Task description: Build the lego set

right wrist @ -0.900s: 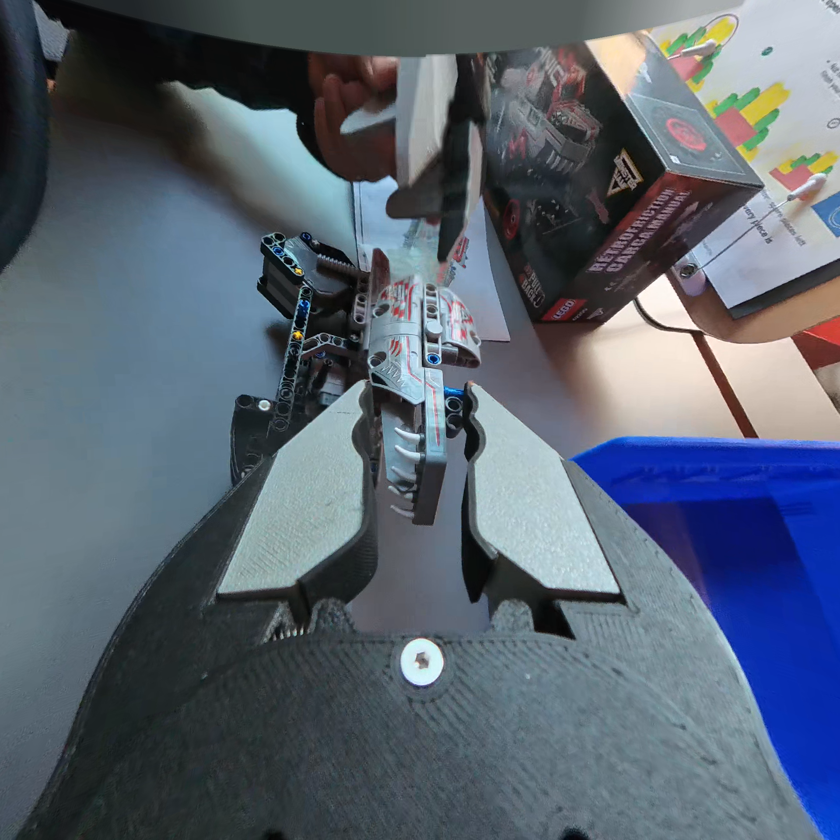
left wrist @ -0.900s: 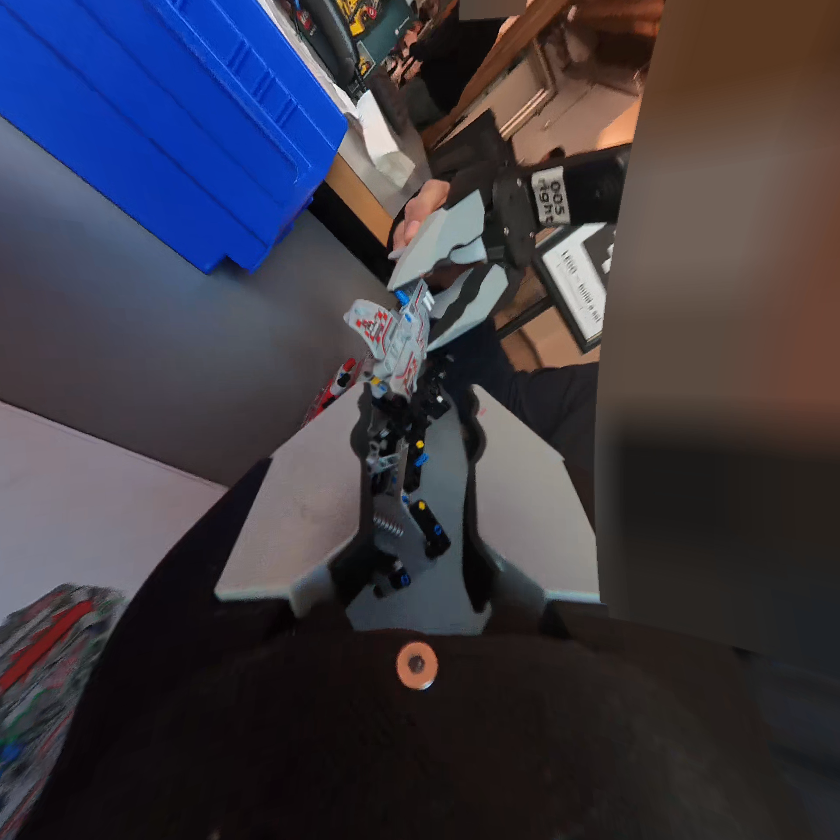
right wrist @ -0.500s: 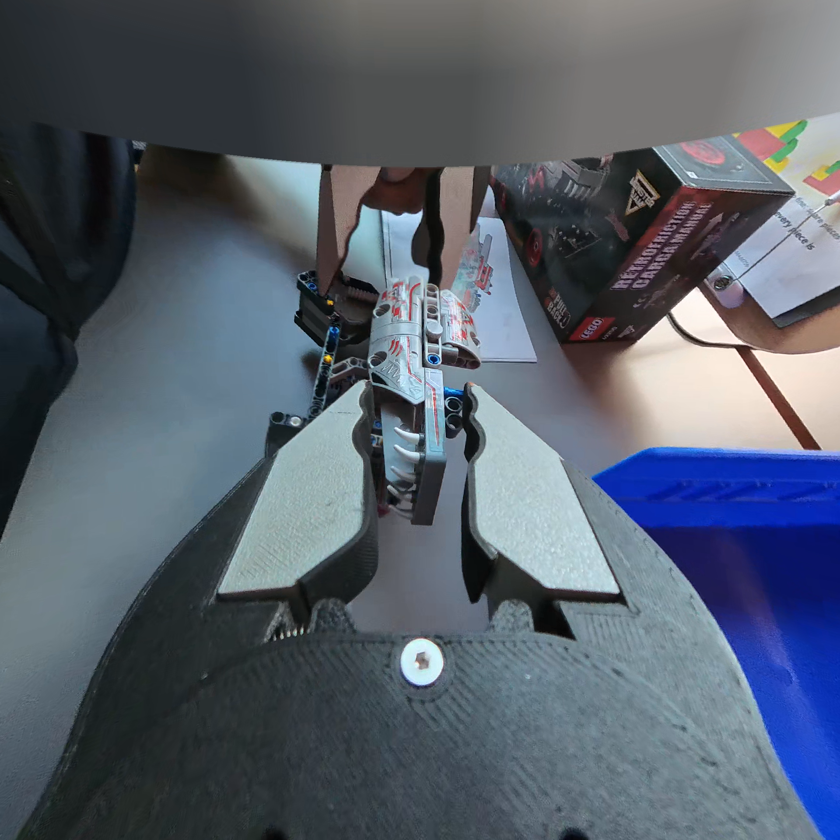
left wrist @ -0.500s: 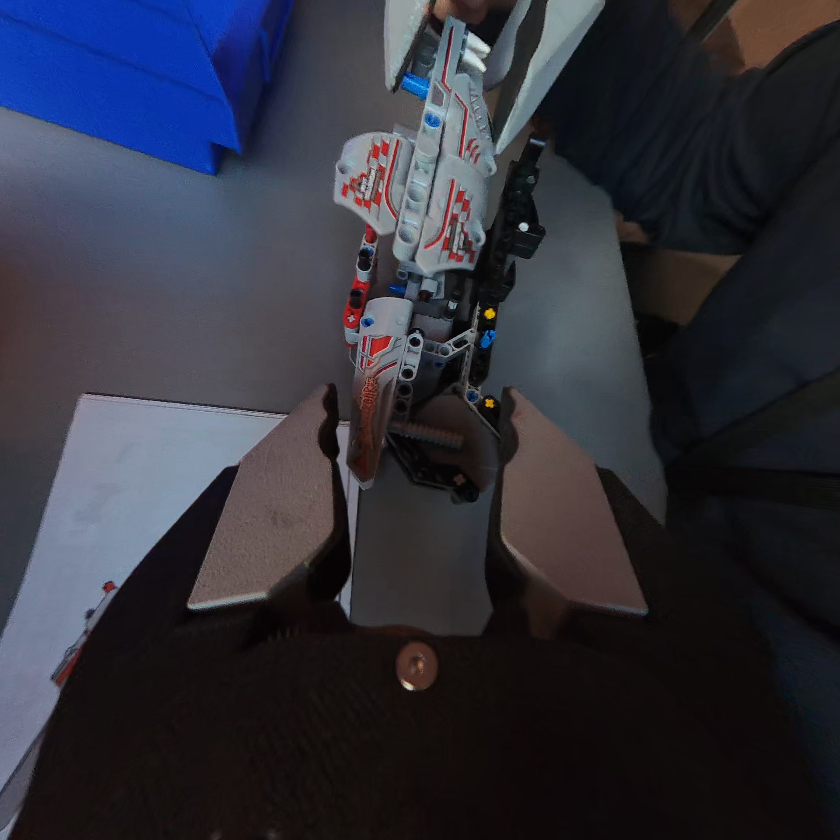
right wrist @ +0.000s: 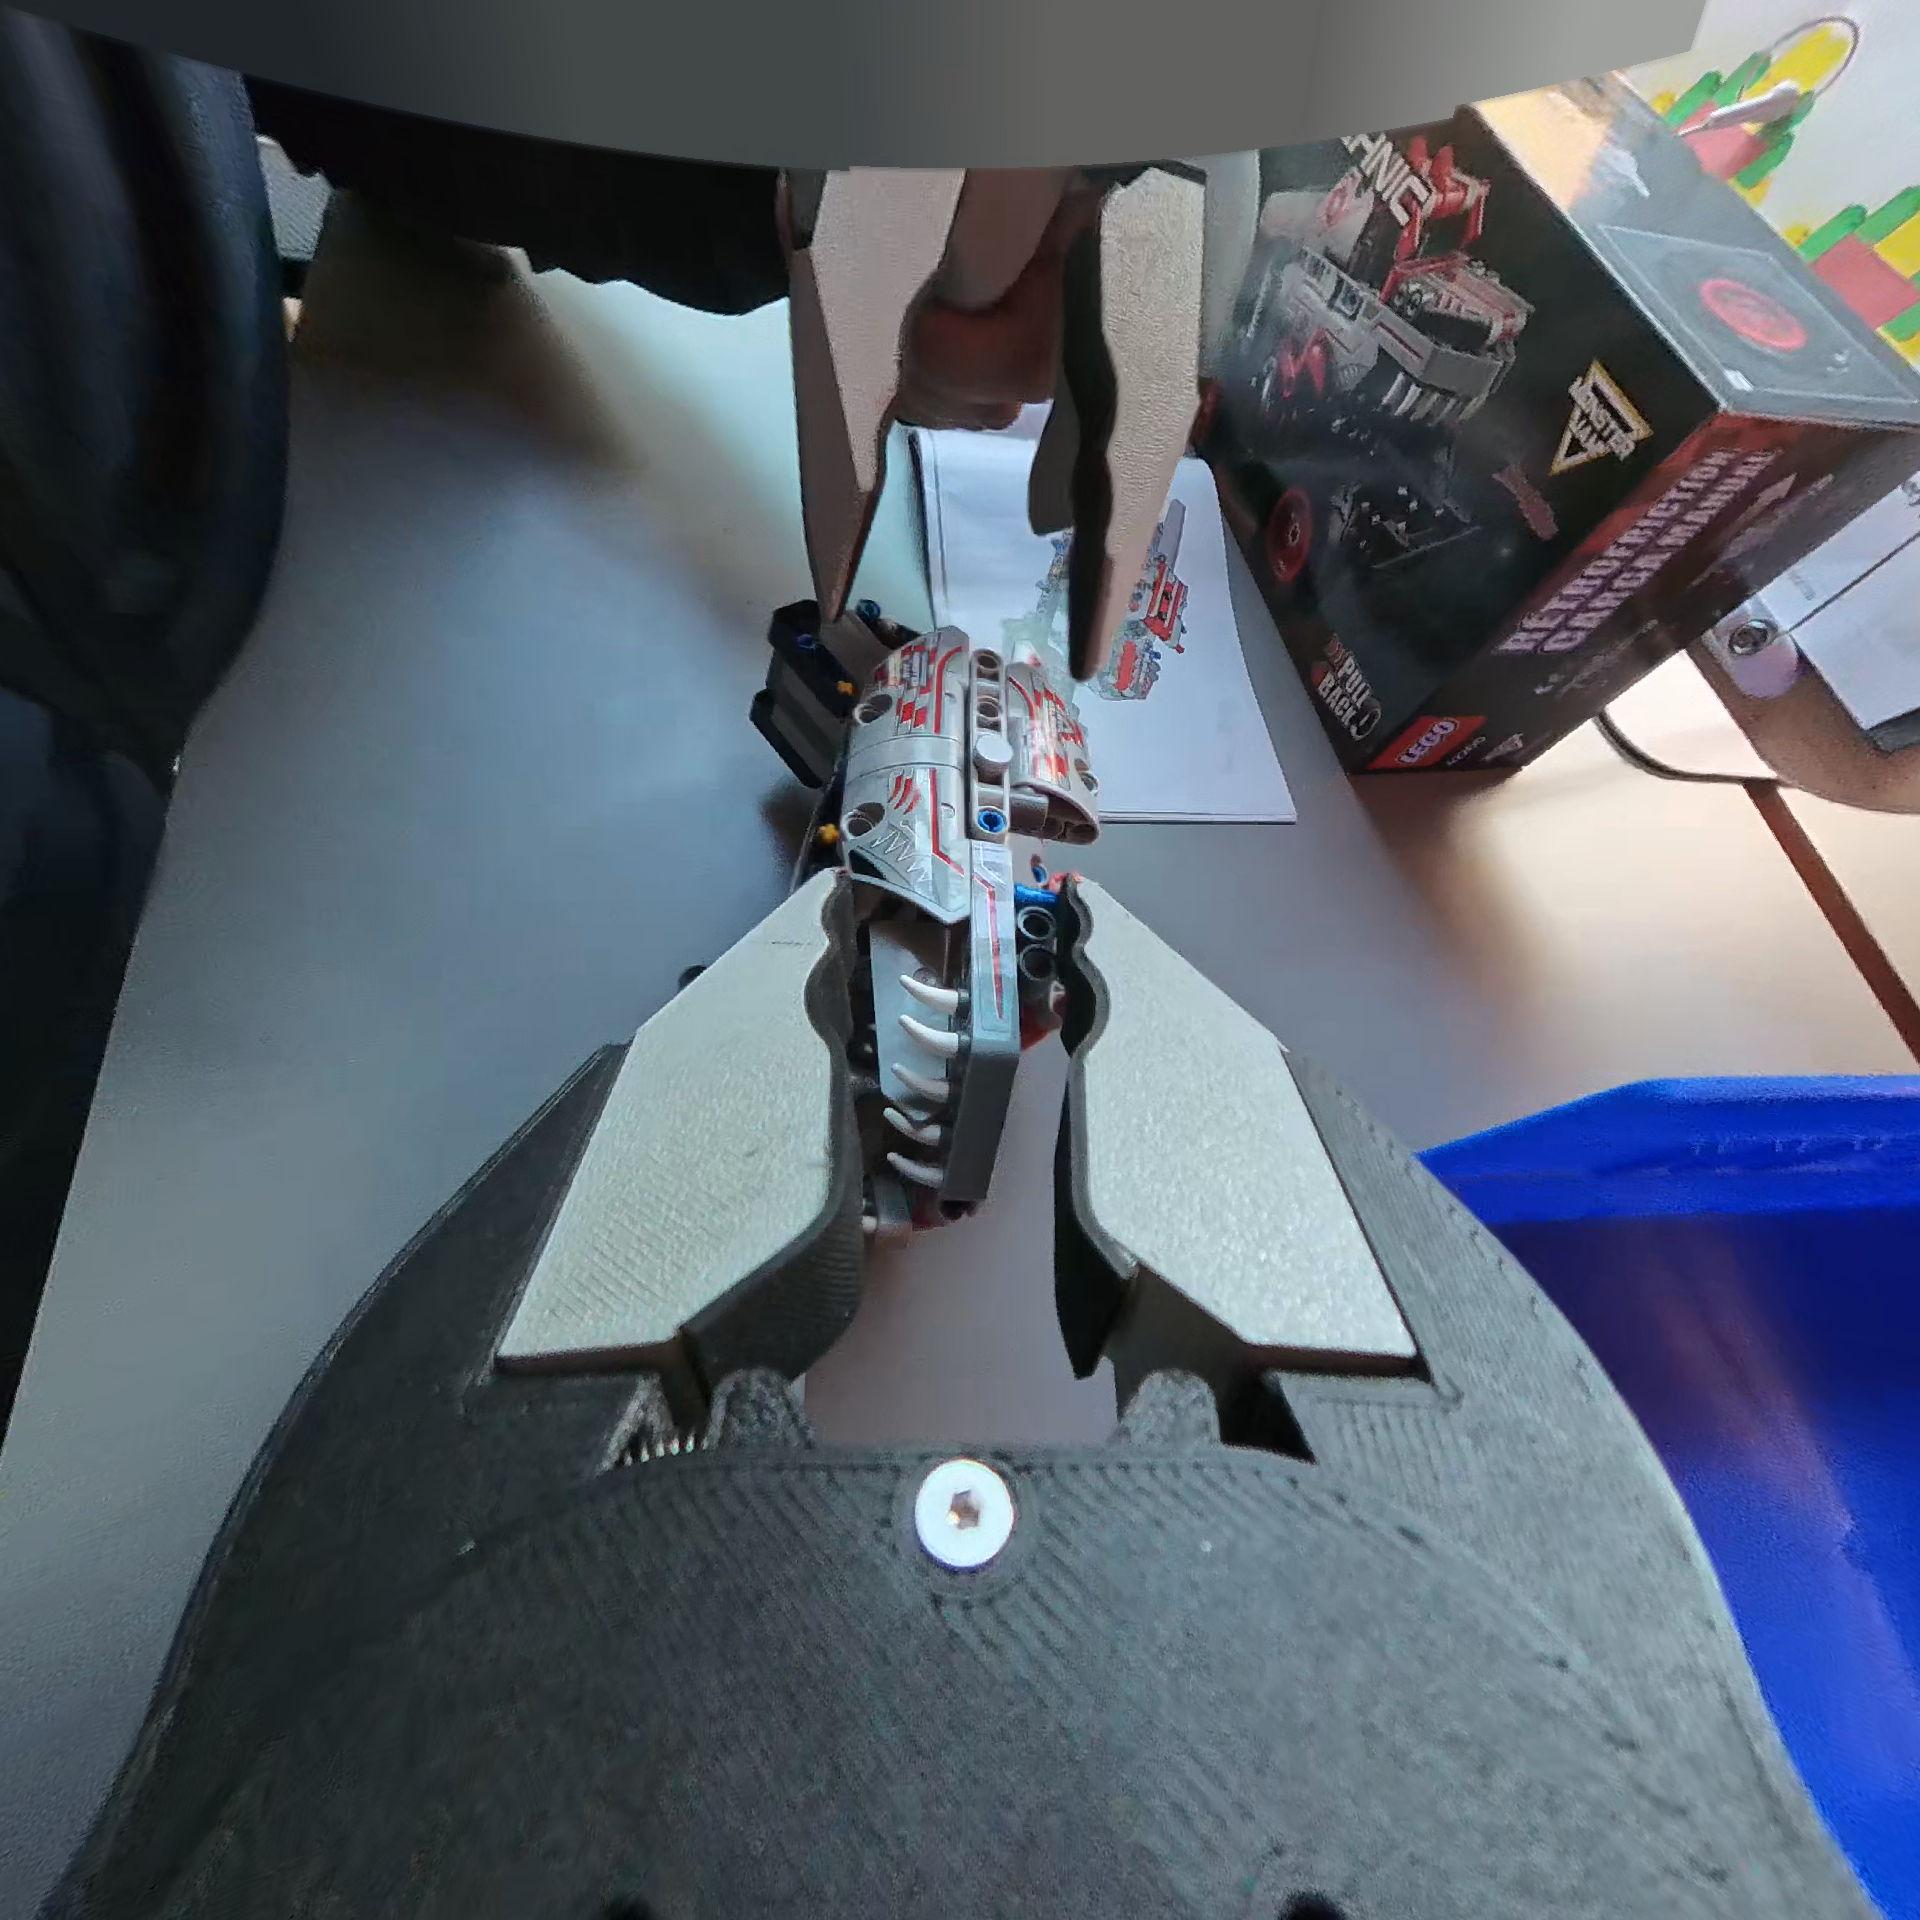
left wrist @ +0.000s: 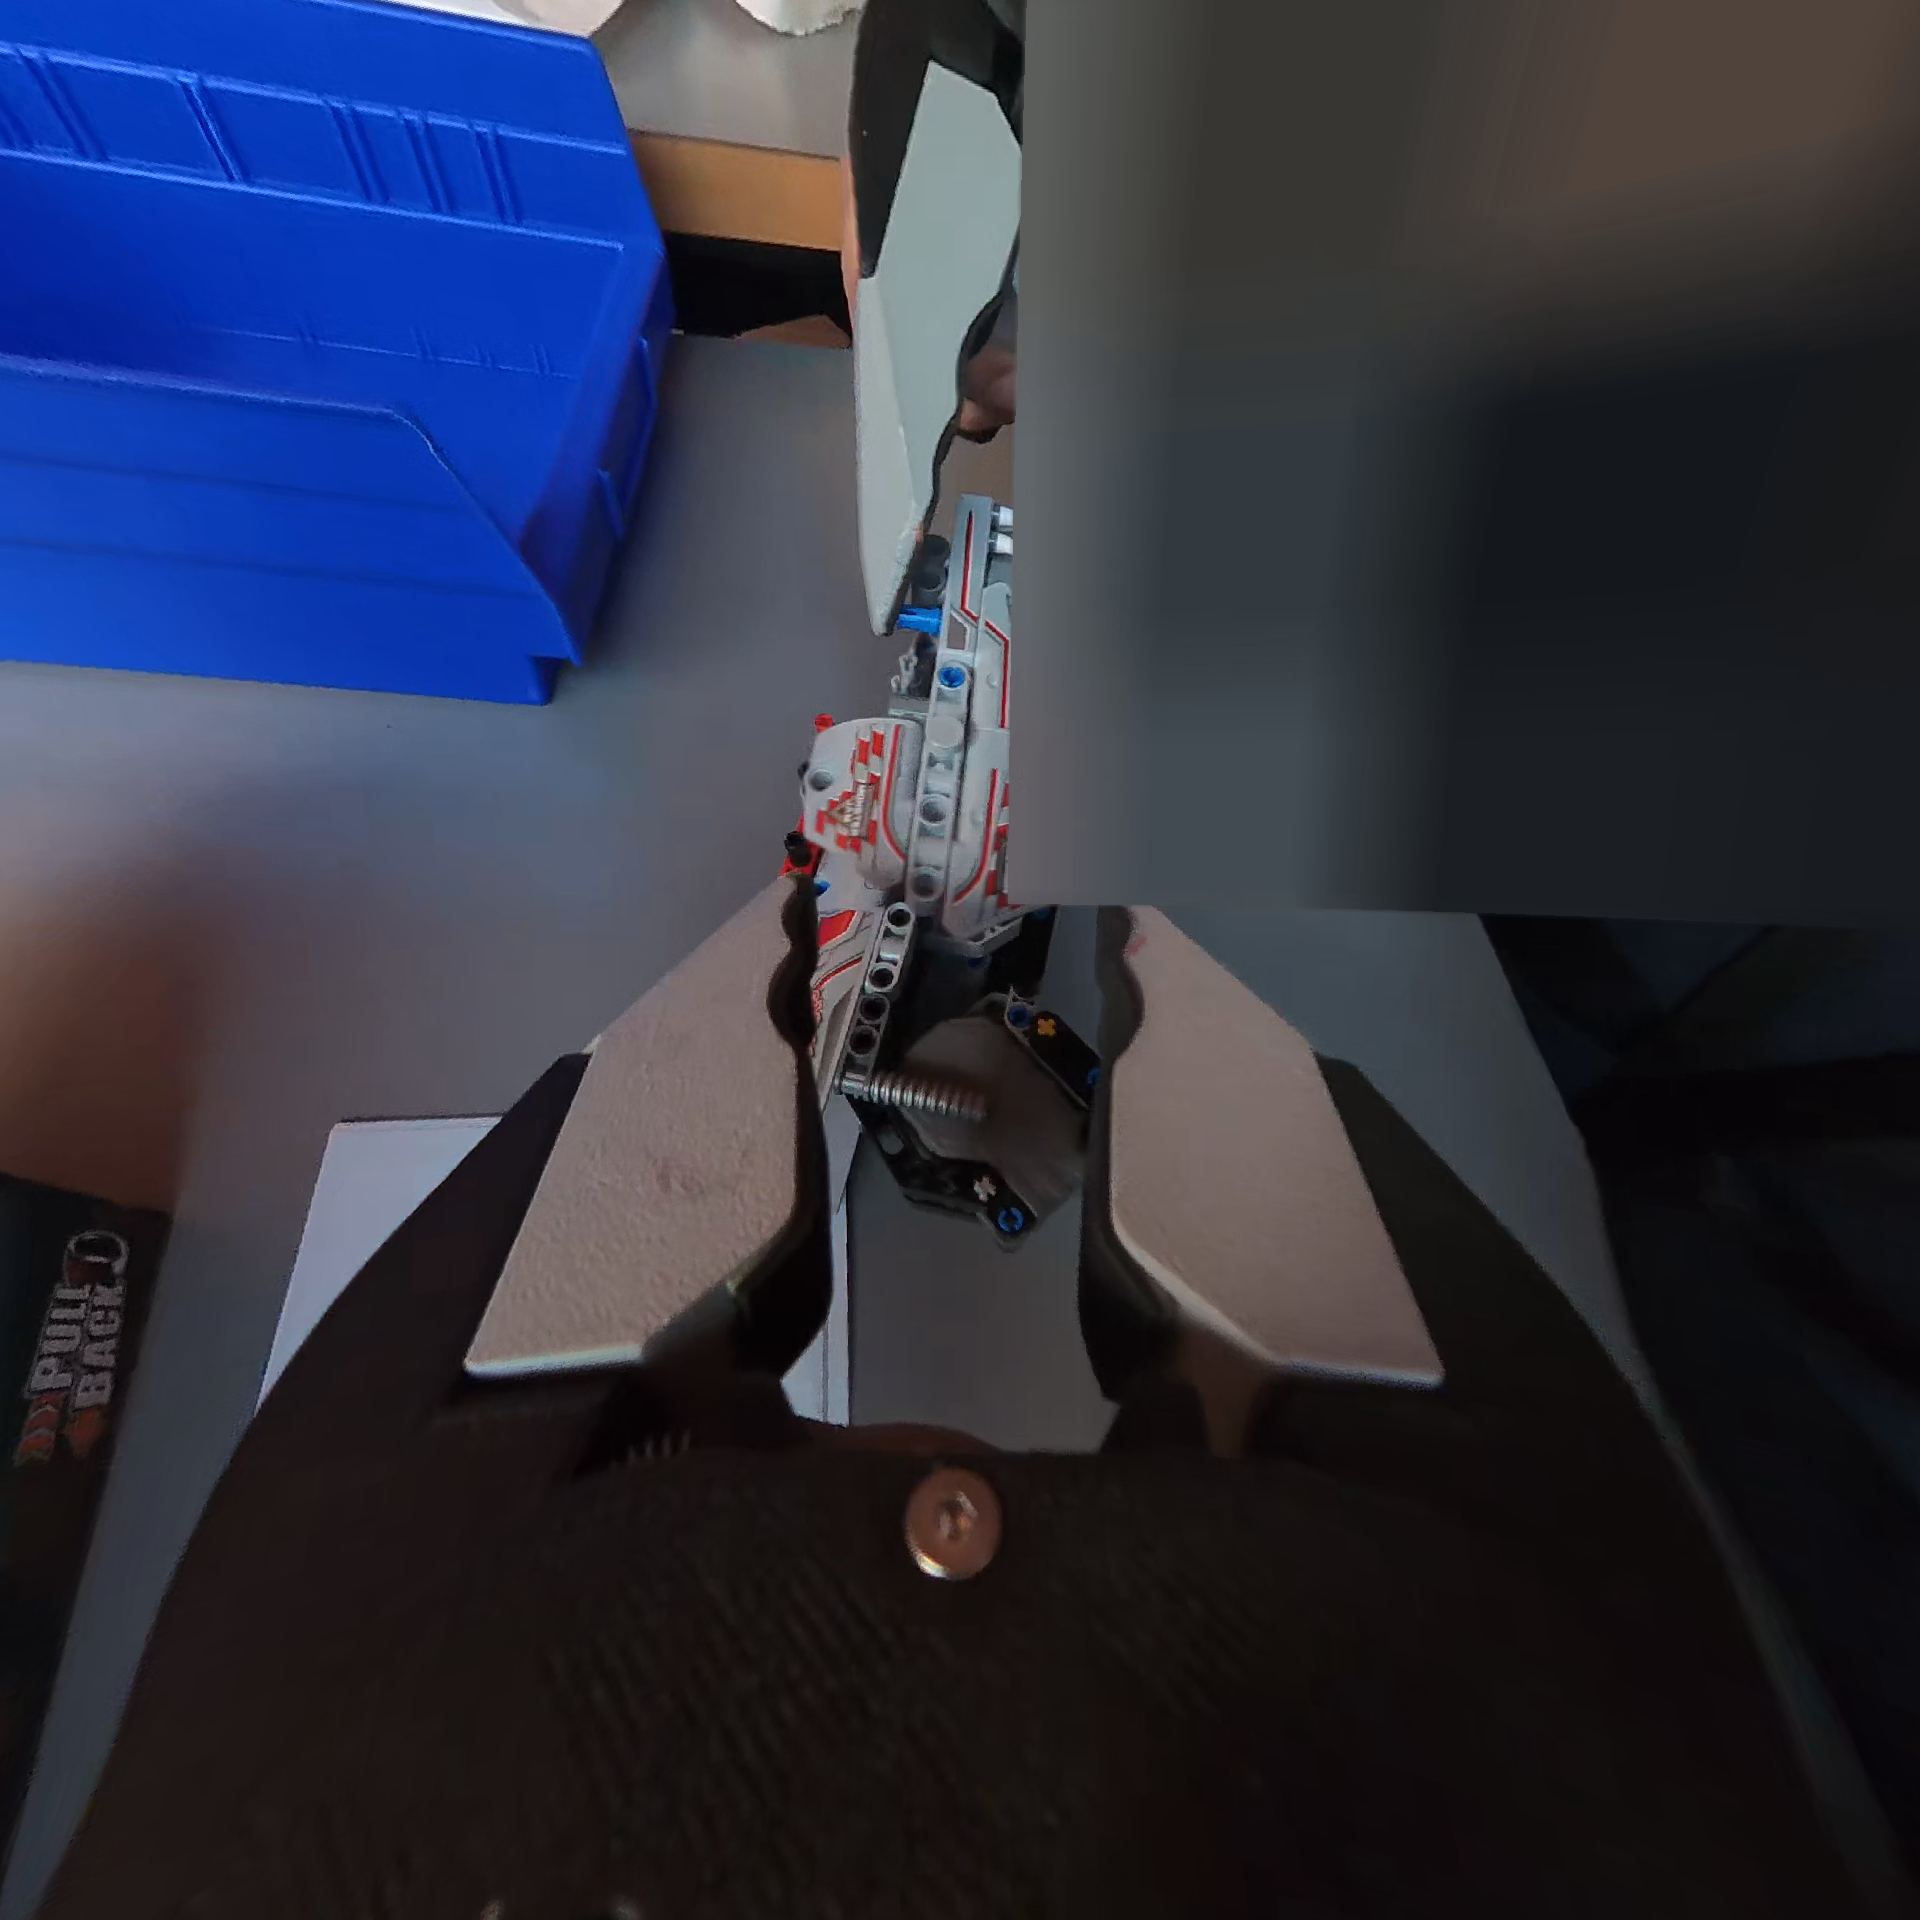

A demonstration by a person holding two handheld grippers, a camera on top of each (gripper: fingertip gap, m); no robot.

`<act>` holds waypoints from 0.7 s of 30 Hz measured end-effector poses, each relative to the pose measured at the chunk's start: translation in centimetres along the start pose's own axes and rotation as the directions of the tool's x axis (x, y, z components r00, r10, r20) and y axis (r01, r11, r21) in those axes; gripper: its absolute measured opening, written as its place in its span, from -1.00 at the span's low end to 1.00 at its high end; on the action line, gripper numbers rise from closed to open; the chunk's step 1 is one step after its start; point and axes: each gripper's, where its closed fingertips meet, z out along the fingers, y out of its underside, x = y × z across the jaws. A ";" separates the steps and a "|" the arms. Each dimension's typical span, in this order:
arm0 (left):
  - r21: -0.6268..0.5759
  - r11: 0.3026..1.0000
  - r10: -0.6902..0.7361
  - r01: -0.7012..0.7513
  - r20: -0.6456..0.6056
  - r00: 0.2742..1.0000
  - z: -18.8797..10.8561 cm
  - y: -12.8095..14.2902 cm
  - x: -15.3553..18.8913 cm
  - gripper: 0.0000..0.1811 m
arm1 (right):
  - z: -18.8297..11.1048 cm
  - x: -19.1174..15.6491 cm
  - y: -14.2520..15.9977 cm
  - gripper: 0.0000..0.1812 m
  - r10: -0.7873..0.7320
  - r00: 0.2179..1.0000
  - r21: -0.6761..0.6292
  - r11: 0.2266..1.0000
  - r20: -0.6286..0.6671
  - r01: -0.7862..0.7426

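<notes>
Left wrist view: we find the left gripper [left wrist: 951,1039] at frame centre, its jaws spread around the black rear end of the lego model [left wrist: 935,821]. One finger lies against the grey panel; whether the other bears on the black frame we cannot tell, so we record the grip as undetermined. The model runs up the centre toward the right gripper [left wrist: 914,416], partly masked. A blue bin [left wrist: 312,343] fills the upper left; an instruction sheet [left wrist: 384,1195] lies at lower left on the grey table [left wrist: 364,831].

Right wrist view: the right gripper [right wrist: 961,997] is clenched on the model's toothed front end [right wrist: 945,1060], which sits between its fingers at centre. The left gripper [right wrist: 966,436] descends from the top over the model's far end. The set box [right wrist: 1558,436] stands at upper right.

We judge the model light and rigid but fragile at its pin joints, with glossy, slippery panels. Hold is best taken on the beam frame, not the panels or white teeth.
</notes>
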 end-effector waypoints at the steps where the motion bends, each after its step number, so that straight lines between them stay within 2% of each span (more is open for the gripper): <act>1: -0.015 1.000 0.006 -0.006 0.007 1.000 0.2 0.1 -0.1 -0.45 | 0.0 0.2 0.1 -0.60 0.012 1.000 -0.011 1.000 -0.007 -0.012; 10: -0.084 0.969 0.240 -0.232 0.100 0.966 0.6 -0.1 0.2 -0.59 | -0.7 -0.5 -1.2 -0.59 0.055 0.997 0.008 0.998 -0.045 -0.054; 16: -0.073 0.972 0.230 -0.222 0.111 0.967 0.9 0.5 -0.2 -0.61 | -0.2 -0.3 -0.4 -0.59 0.034 0.996 0.020 0.999 -0.079 -0.032; 18: -0.057 0.978 0.205 -0.201 0.081 0.975 0.9 0.6 0.0 -0.70 | 0.1 -0.4 0.4 -0.61 0.043 0.995 -0.015 0.999 -0.086 -0.044; 21: -0.051 0.985 0.167 -0.165 0.039 0.985 0.9 0.8 0.3 -0.71 | 0.6 -0.9 1.1 -0.65 0.025 0.995 -0.062 0.998 -0.098 -0.031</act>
